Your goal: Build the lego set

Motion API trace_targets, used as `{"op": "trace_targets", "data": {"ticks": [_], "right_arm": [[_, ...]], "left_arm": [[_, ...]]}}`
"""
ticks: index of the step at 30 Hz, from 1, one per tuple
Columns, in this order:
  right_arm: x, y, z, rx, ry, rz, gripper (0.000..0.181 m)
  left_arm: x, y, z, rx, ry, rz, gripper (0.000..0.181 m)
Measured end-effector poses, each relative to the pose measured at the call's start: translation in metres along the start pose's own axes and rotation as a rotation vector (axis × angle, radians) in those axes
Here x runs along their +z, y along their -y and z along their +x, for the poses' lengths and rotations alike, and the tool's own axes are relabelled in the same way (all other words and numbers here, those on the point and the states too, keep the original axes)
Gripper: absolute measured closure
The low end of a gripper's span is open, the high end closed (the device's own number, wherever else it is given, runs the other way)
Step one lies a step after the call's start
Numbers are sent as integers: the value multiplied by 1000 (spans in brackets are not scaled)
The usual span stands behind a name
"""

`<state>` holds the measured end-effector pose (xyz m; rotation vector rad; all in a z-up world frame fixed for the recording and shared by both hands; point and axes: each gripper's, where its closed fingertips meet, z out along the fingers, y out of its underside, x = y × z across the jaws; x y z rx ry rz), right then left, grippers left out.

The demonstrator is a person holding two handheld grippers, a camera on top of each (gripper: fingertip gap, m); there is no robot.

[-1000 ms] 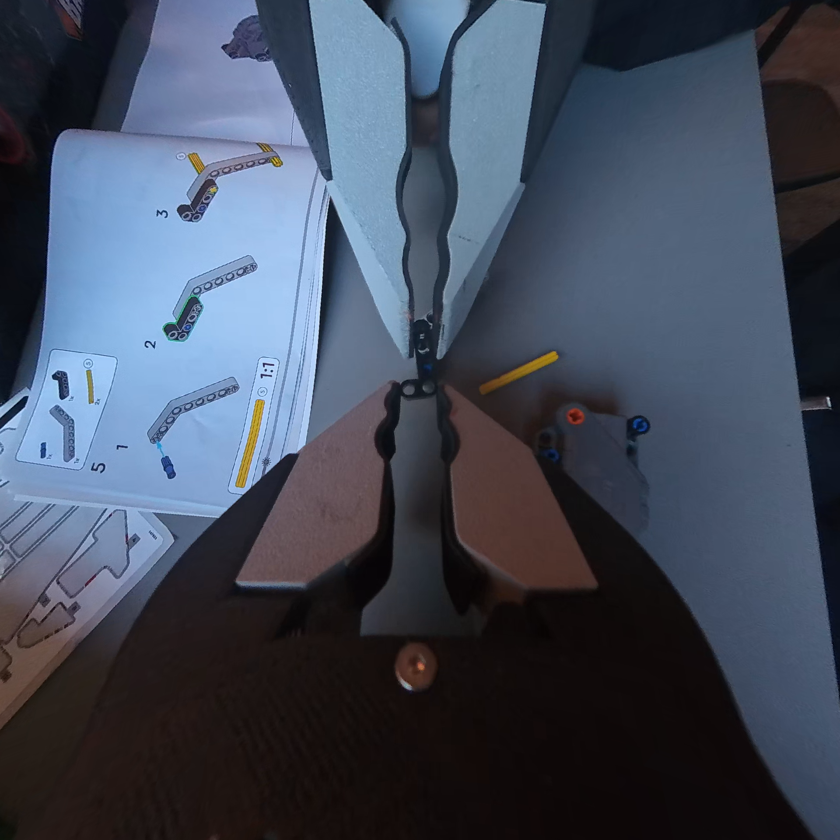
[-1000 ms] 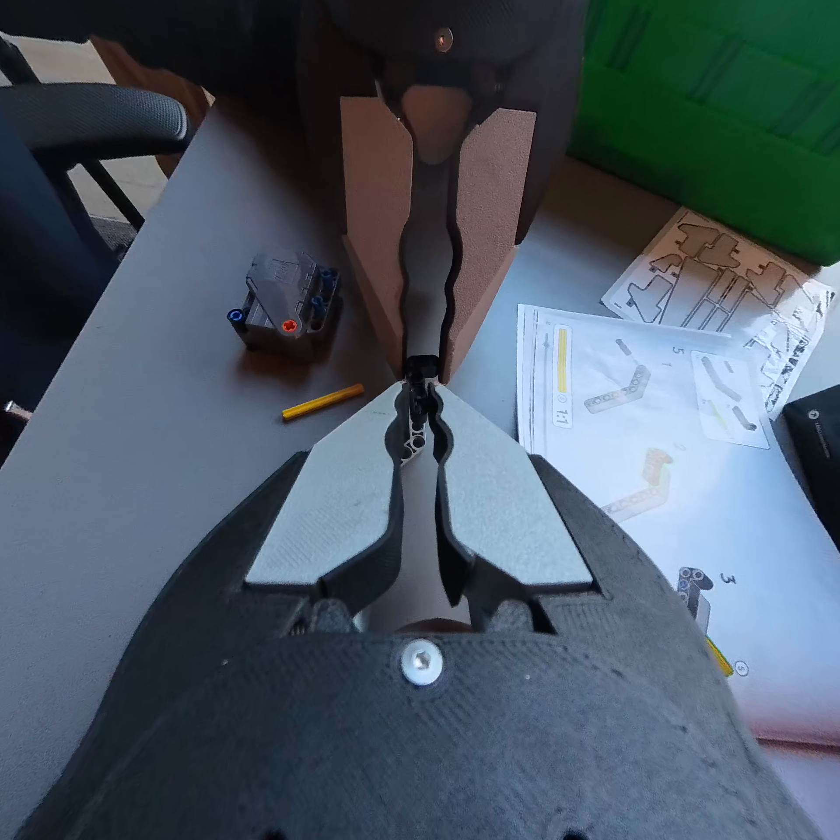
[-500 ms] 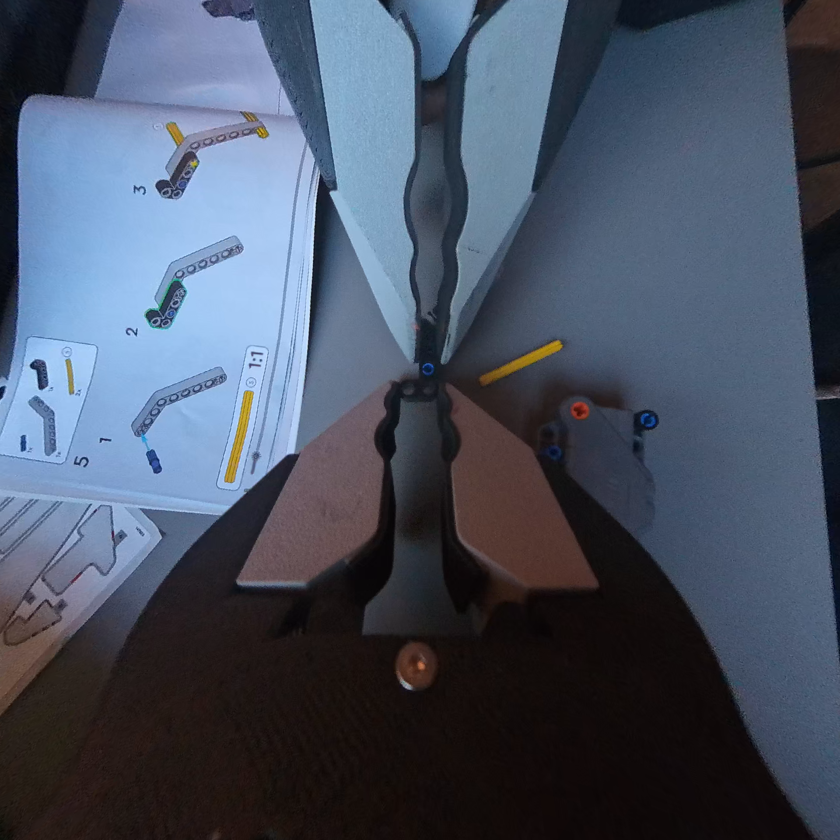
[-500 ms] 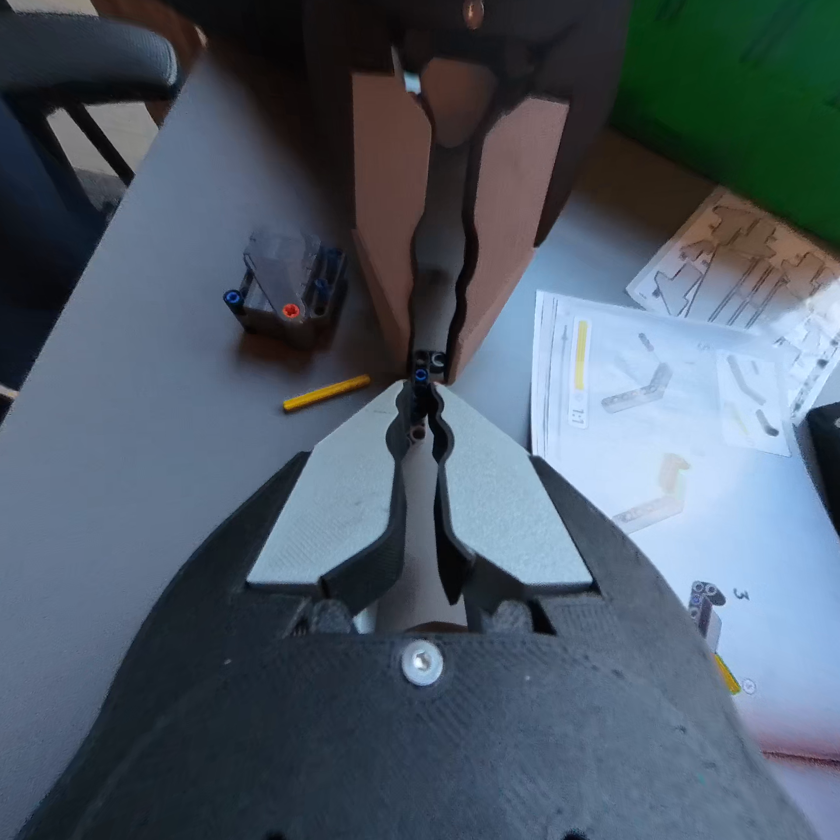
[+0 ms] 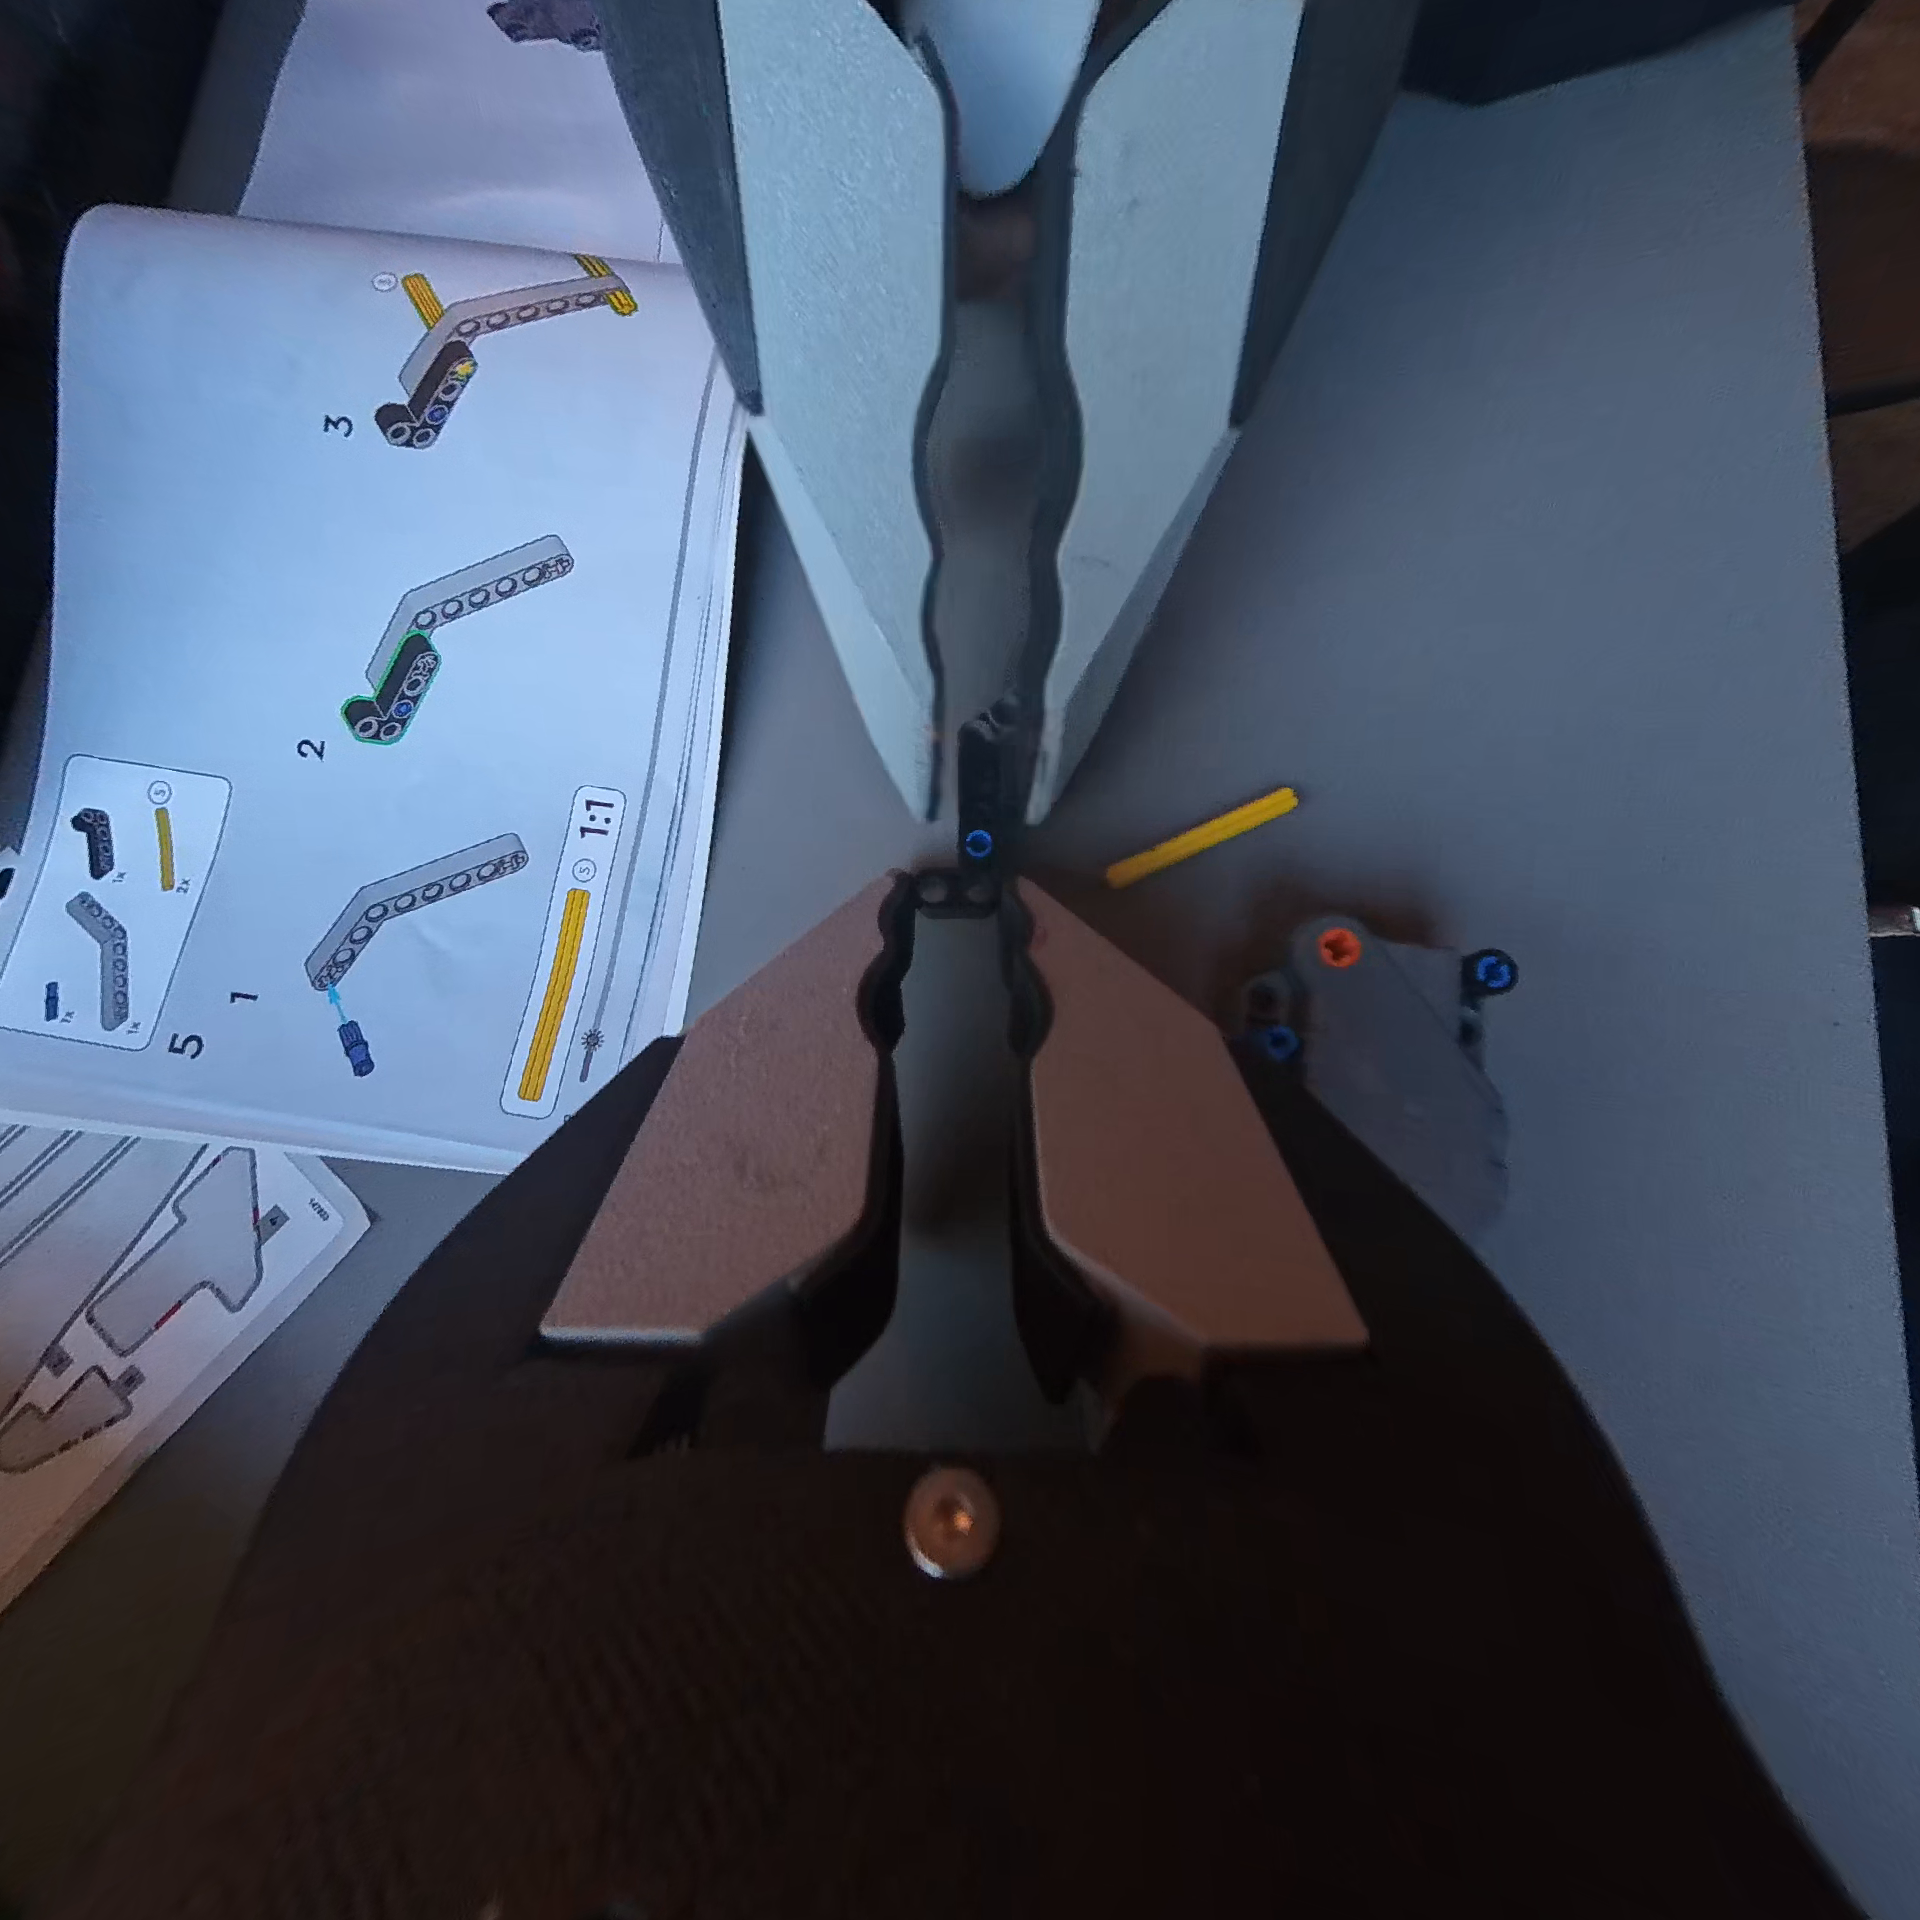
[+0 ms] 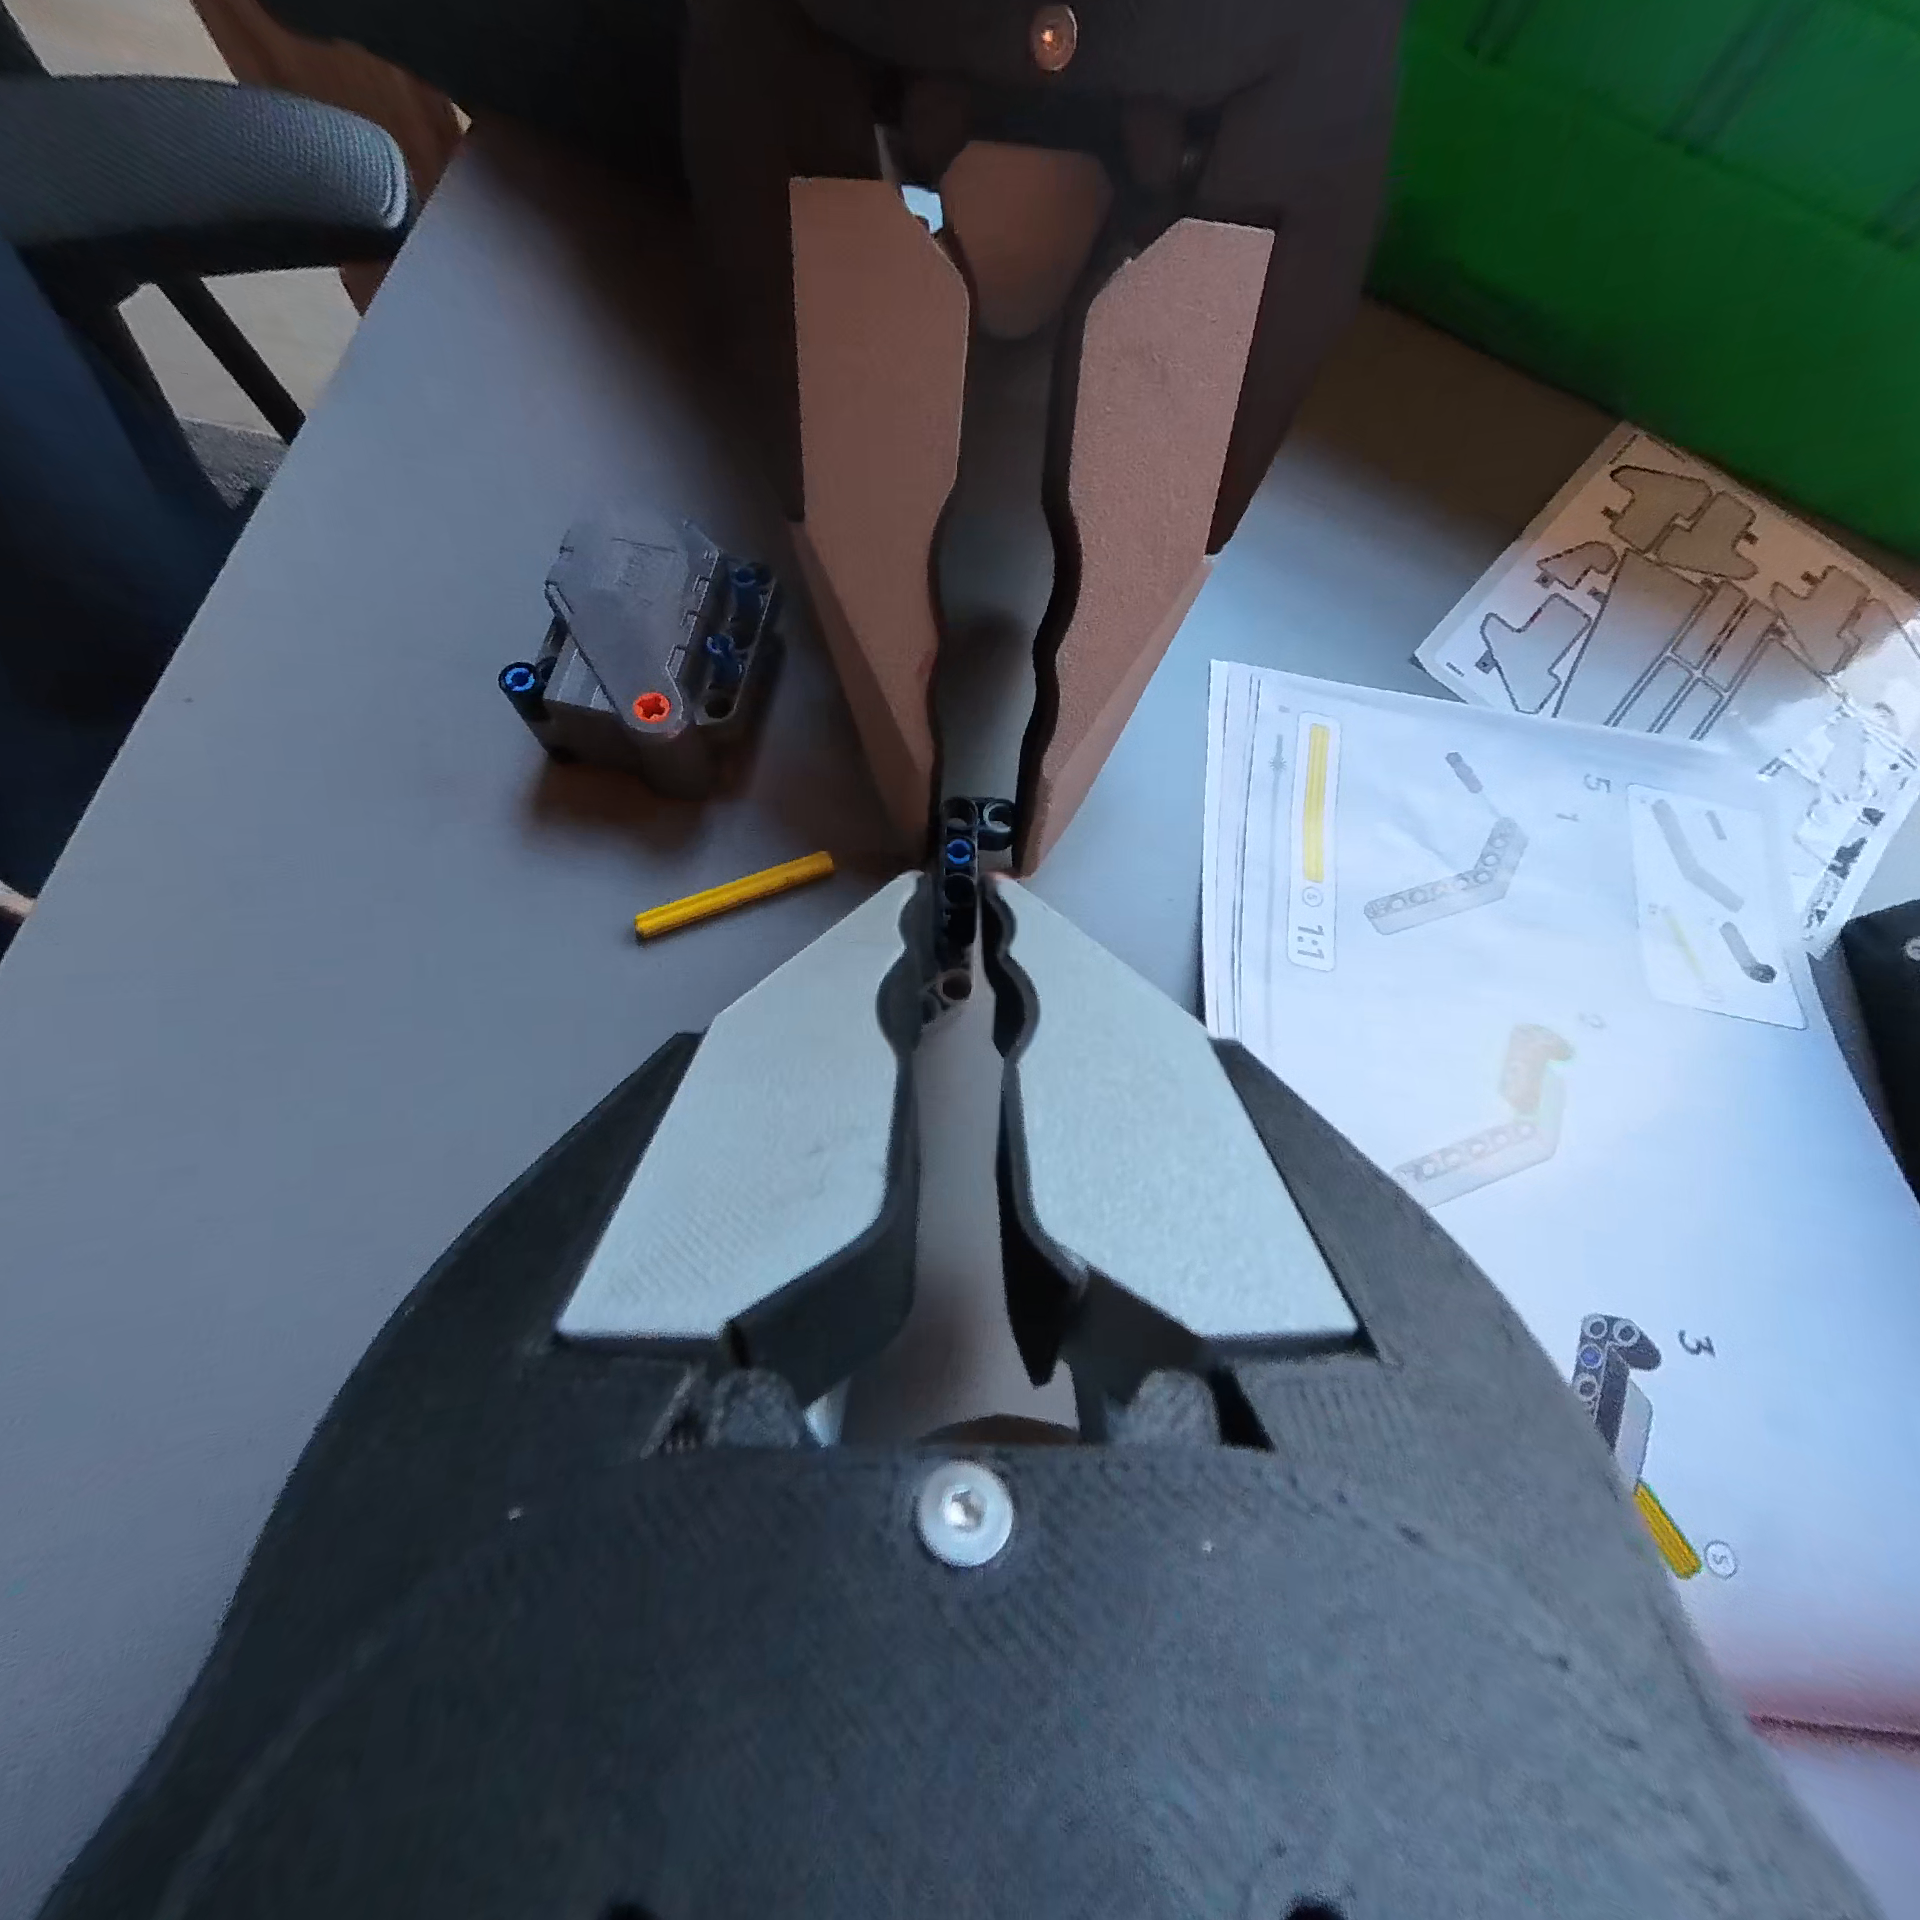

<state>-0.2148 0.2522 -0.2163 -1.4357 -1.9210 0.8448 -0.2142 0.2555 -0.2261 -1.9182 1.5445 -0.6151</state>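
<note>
My left gripper (image 5: 956, 883), with brown fingers, is shut on the short end of a black L-shaped beam (image 5: 961, 894). My right gripper (image 6: 956, 883), with grey fingers, faces it tip to tip and is shut on a grey bent beam (image 6: 943, 987), seen edge-on, with the black beam's long arm (image 6: 956, 904) lying against it. A blue pin (image 5: 977, 844) shows in a hole of the black beam between the two tips; it also shows in the right wrist view (image 6: 958, 854). Both grippers hold the parts just above the grey table (image 5: 1558, 520).
A yellow axle (image 6: 732, 896) and a grey block with an orange hub and blue pins (image 6: 649, 660) lie beside the grippers. An open instruction booklet (image 5: 260, 623) and a sticker sheet (image 5: 135, 1299) lie on the other side. A green crate (image 6: 1662, 208) and a chair (image 6: 156, 166) stand beyond the table.
The two grippers have pressed their parts together. The blue pin now shows plainly in the black beam's hole. Both views shifted a little.
</note>
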Motion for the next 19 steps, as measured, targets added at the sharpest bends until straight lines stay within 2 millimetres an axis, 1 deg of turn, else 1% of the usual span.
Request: {"op": "trace_targets", "data": {"ticks": [1, 3, 5, 7, 11, 12, 13, 14, 15, 19], "right_arm": [[-1, 0, 0, 3, -2, 5, 169], [-6, 2, 0, 18, 4, 28, 163], [-12, 1, 1, 24, 5, 26, 163], [-14, -2, 4, 22, -11, 14, 163], [-5, -8, 3, 24, -17, -32, 163], [-2, -11, 5, 25, -29, -53, 165], [0, -13, 6, 28, -36, -69, 173], [1, -14, 5, 33, -27, -71, 176], [1, -14, 5, 46, -18, -69, 176], [0, -14, 5, 180, 44, -56, 177]], "left_arm": [[0, 0, 0, 0, 1, 0, 169], [-1, 0, -2, -5, 7, -1, 168], [-1, -1, -3, -8, 7, -1, 168], [-1, -1, -3, -10, 5, 1, 169], [0, 0, -4, -9, 15, 4, 169], [0, 0, -4, -8, 16, 3, 169], [0, 0, -4, -7, 19, 2, 168], [0, 0, -4, -4, 21, 1, 168], [0, 0, -4, -1, 23, 1, 168], [0, 0, -6, 11, 47, -3, 168]]}}
